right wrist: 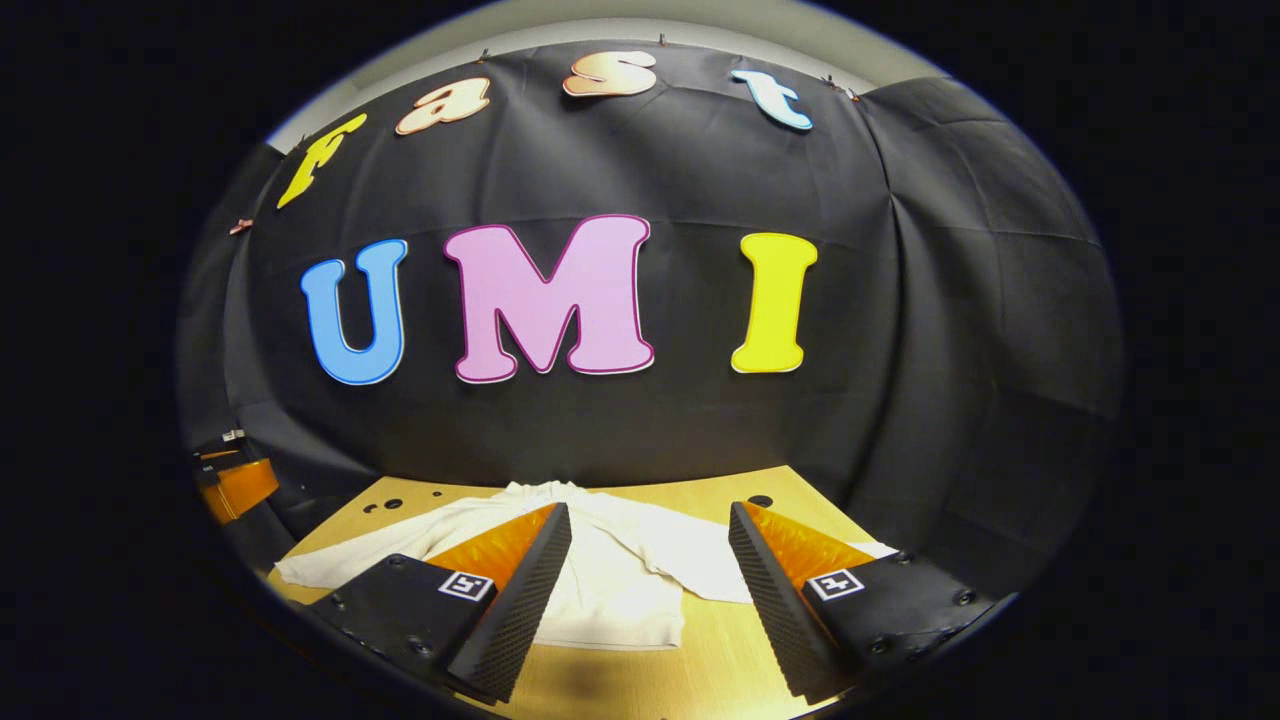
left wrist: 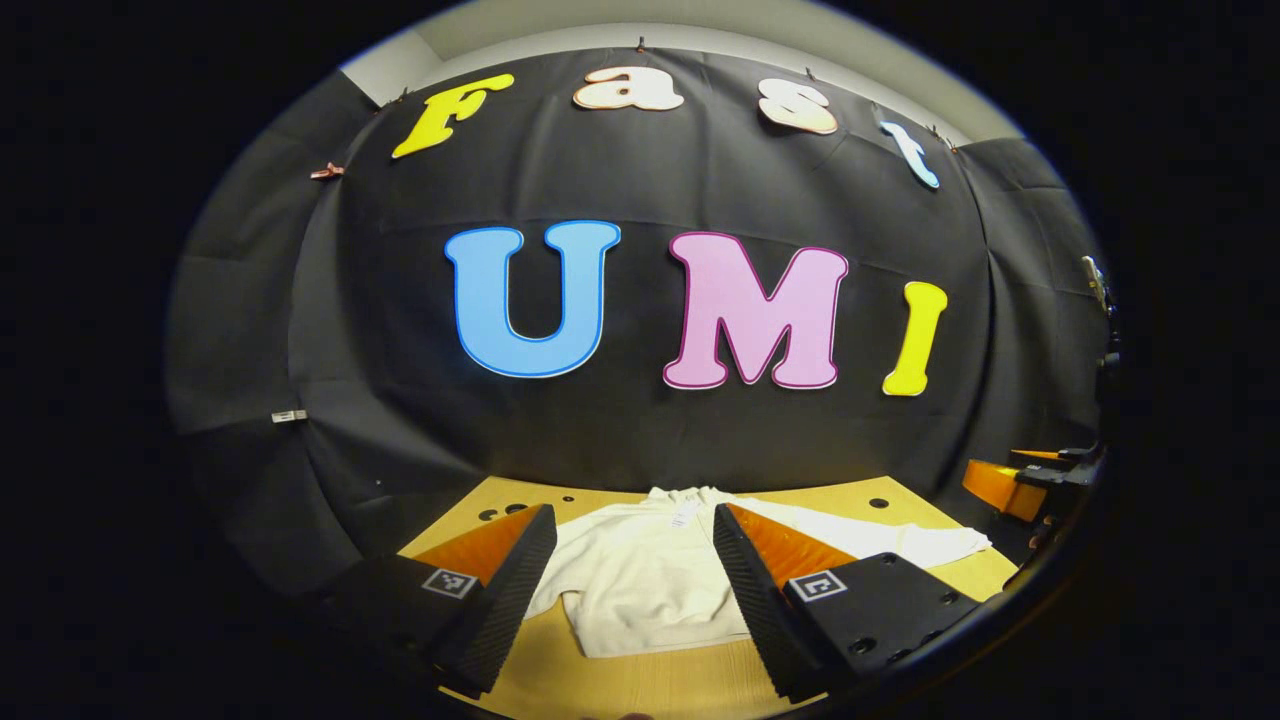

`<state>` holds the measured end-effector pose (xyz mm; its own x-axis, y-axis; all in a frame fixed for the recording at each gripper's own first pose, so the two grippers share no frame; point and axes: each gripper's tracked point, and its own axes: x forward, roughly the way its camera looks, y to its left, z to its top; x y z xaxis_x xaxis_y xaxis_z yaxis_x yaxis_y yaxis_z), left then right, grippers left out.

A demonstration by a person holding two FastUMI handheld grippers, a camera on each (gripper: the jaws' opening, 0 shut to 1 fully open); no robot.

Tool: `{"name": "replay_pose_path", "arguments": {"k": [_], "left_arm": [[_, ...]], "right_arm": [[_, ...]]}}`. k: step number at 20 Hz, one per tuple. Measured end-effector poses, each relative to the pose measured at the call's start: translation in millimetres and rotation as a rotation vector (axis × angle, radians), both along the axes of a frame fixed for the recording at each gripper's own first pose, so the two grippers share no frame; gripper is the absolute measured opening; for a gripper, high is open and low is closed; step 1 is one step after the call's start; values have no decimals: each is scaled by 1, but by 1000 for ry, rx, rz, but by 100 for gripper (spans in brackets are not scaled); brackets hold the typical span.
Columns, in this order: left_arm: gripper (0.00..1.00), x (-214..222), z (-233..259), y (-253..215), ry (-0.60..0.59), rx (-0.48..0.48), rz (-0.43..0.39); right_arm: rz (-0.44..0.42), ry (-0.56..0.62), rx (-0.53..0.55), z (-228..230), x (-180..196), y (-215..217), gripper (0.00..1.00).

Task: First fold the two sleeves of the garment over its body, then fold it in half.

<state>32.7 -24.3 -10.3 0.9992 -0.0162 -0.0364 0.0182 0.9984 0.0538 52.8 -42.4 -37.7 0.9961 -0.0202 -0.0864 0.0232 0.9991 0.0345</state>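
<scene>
a white long-sleeved garment (left wrist: 640, 580) is seen spread flat on the wooden table (left wrist: 640, 685), collar toward 12 o'clock, hem toward 6. one sleeve (left wrist: 900, 543) is stretched out toward 3 o'clock in the left gripper view, the other sleeve (right wrist: 350, 558) toward 9 o'clock in the right gripper view. the left gripper (left wrist: 630, 570) and the right gripper (right wrist: 650, 575) are held above it, jaws spread wide, nothing gripped. the fabric is judged soft, light and limp, likely to sag and drag; each sleeve is best pinched near its cuff.
</scene>
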Motion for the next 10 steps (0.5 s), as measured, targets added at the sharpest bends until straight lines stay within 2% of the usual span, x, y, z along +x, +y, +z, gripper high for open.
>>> {"name": "replay_pose_path", "arguments": {"k": [4, 10], "left_arm": [[97, 5, -4, -4, 16, 3, -3], [97, 18, -14, -5, 48, 11, 16]], "right_arm": [[-10, 77, -24, -26, 18, -17, 97], [-56, 129, -7, -58, 52, -71, 97]]}}
